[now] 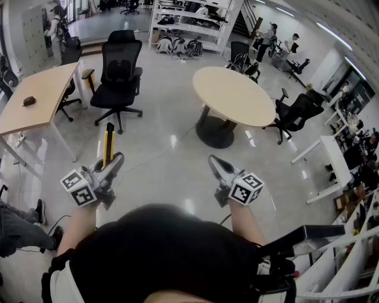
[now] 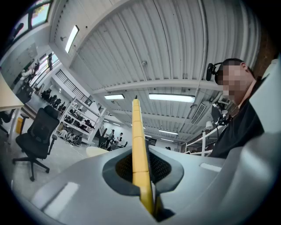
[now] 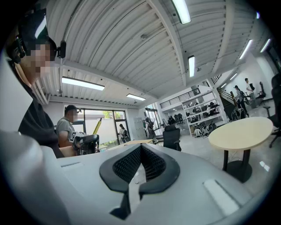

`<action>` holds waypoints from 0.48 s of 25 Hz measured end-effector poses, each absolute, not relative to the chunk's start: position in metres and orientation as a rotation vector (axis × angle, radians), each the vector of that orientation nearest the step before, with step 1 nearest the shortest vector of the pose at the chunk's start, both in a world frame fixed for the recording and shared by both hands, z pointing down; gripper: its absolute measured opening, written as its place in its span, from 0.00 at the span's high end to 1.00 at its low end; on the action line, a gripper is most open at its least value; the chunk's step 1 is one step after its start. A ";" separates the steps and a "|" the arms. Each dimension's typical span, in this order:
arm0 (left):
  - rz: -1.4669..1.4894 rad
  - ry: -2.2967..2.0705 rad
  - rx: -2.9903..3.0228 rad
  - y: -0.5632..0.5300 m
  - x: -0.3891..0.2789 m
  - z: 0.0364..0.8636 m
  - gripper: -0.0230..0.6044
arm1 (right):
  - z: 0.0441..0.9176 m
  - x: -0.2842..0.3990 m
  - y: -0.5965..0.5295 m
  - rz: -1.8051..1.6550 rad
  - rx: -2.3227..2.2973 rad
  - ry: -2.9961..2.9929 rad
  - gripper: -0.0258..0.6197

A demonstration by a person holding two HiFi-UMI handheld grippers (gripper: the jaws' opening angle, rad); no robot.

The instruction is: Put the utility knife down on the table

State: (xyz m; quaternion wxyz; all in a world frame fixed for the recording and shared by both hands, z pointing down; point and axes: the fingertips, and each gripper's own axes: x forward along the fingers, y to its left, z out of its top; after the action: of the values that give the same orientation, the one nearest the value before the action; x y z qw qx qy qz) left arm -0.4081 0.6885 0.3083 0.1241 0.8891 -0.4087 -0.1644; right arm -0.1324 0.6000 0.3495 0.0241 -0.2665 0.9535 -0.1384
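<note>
Two grippers sit low in the frame. The left gripper [image 1: 114,161] clamps the yellow utility knife [image 1: 108,142], which points upward; the right gripper [image 1: 215,162] is closed and empty. Carry the knife level to the round table [image 1: 237,97] at upper centre, lay it flat, then release.

We see a glossy pale floor [image 1: 166,154], a round beige table [image 1: 234,94], black office chairs [image 1: 118,68], a long wooden desk [image 1: 35,100] at left, white shelving [image 1: 189,18] behind, and strip lights [image 3: 82,83] under a ribbed ceiling [image 3: 123,52].
</note>
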 end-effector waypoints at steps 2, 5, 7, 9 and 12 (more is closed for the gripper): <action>-0.480 -1.195 2.589 0.689 -0.411 0.308 0.95 | 0.350 -0.136 0.601 -0.425 -0.817 2.963 0.94; -0.481 -1.199 2.584 0.689 -0.412 0.309 0.95 | 0.351 -0.140 0.600 -0.426 -0.809 2.965 0.94; -0.482 -1.202 2.582 0.688 -0.413 0.310 0.95 | 0.352 -0.141 0.599 -0.430 -0.805 2.963 0.94; -0.484 -1.203 2.579 0.687 -0.415 0.310 0.95 | 0.352 -0.143 0.597 -0.437 -0.800 2.965 0.94; -0.488 -1.200 2.575 0.682 -0.420 0.310 0.95 | 0.352 -0.147 0.592 -0.491 -0.794 2.944 0.94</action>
State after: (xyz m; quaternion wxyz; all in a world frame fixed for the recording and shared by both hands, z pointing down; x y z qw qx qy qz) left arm -0.4204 0.6823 0.3104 0.1294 0.8858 -0.4129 -0.1678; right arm -0.1473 0.5917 0.3521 0.0264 -0.2568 0.9529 -0.1589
